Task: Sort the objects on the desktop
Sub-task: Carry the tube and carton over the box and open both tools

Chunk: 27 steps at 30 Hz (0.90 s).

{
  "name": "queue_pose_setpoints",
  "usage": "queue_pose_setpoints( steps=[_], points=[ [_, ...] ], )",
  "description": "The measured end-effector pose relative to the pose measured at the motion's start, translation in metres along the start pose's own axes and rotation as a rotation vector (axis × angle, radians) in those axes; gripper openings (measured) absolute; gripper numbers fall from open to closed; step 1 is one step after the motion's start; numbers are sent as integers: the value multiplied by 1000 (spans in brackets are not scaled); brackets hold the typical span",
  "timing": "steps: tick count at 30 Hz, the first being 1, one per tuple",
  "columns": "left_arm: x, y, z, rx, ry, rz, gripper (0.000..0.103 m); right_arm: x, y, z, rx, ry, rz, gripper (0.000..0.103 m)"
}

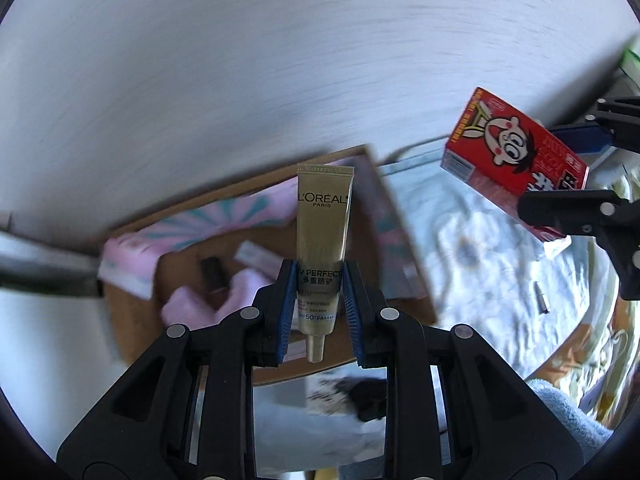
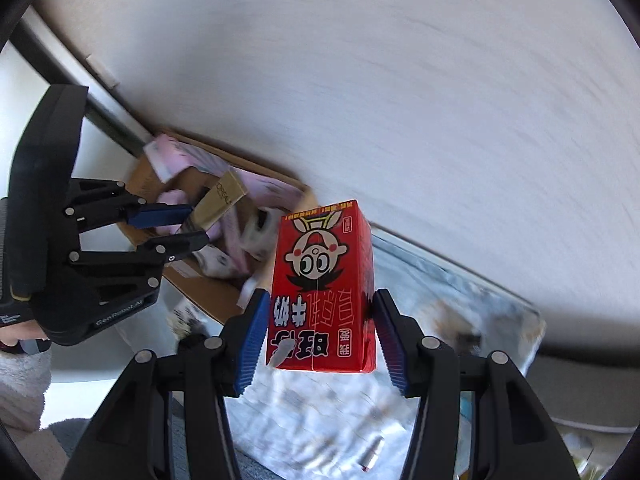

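Note:
My left gripper (image 1: 319, 274) is shut on a gold L'Oréal tube (image 1: 323, 232), held with its cap toward the camera, above an open cardboard box (image 1: 408, 232). The same tube (image 2: 222, 200) and left gripper (image 2: 188, 224) show at the left of the right wrist view. My right gripper (image 2: 318, 316) is shut on a red milk carton (image 2: 322, 280) with a cartoon face, printed side upside down to the camera. In the left wrist view that carton (image 1: 516, 152) hangs at the right in the right gripper (image 1: 568, 172).
The cardboard box holds pink packets (image 1: 192, 224) and a small dark item (image 1: 212, 276). Beside it lies a pale patterned cloth (image 1: 480, 248) with a small metal piece (image 1: 542, 300) on it. A white wall (image 1: 280, 60) fills the background. A blue towel (image 1: 568, 412) lies at the lower right.

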<state>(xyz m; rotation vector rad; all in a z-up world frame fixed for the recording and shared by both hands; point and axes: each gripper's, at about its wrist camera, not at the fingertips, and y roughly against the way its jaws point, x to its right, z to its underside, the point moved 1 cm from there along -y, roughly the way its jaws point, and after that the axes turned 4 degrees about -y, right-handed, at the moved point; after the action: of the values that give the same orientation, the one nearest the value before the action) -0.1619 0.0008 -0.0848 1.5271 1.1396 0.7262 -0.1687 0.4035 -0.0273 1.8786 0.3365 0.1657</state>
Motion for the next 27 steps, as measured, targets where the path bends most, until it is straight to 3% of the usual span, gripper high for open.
queue_pose_setpoints(
  steps=[10, 22, 24, 25, 26, 27],
  points=[
    [-85, -9, 34, -40, 164, -46, 21, -72, -44, -34, -45, 120, -43, 49],
    [-105, -35, 41, -42, 177, 12, 23, -106, -80, -49, -104, 159, -50, 49],
    [-102, -36, 38, -43, 162, 60, 51, -112, -84, -49, -113, 176, -45, 50],
    [-101, -36, 37, -45, 157, 67, 83, -115, -86, -49, -123, 189, -34, 51],
    [-100, -37, 36, -55, 154, 53, 103, -118, -90, -49, -138, 198, -10, 59],
    [-100, -38, 35, -62, 151, 21, 103, -118, -92, -49, -149, 198, 8, 77]
  ],
)
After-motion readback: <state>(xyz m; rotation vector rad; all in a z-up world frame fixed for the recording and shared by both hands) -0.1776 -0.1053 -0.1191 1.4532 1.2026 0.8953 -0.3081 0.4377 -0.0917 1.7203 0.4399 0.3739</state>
